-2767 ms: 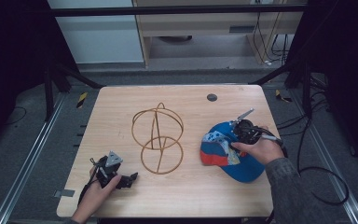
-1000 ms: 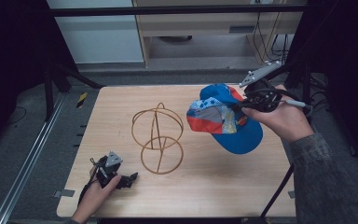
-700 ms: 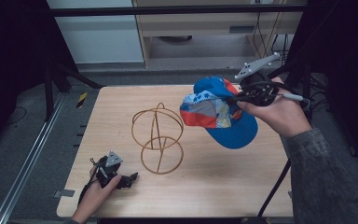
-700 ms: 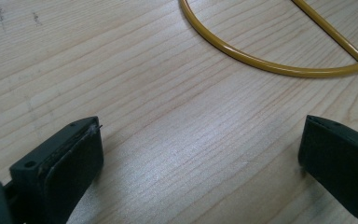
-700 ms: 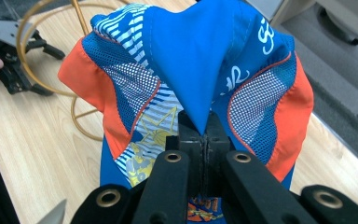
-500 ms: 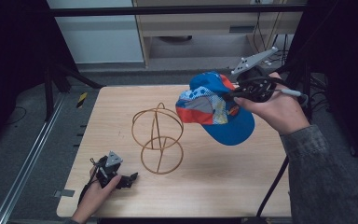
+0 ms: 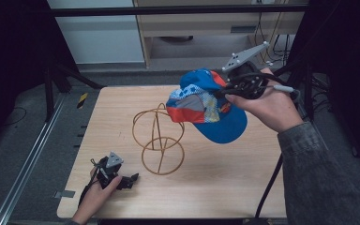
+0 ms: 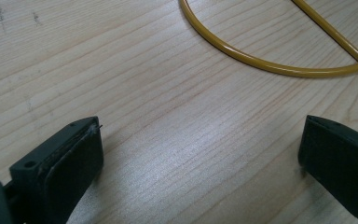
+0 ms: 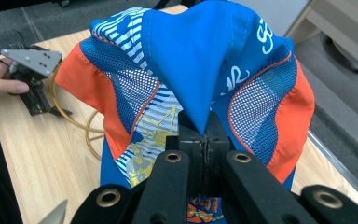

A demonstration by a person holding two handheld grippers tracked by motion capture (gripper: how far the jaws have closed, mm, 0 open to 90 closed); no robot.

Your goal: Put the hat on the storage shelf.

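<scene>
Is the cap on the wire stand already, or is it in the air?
In the air: the right gripper holds the cap above the wire stand.

White lettering runs along the blue crown of the cap (image 9: 200, 70) in the right gripper view, but folded cloth leaves it unreadable, perhaps cursive script.

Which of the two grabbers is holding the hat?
The right gripper, up in the air, pinches the blue and orange cap above the gold wire stand. The left gripper lies open on the table, holding nothing.
</scene>
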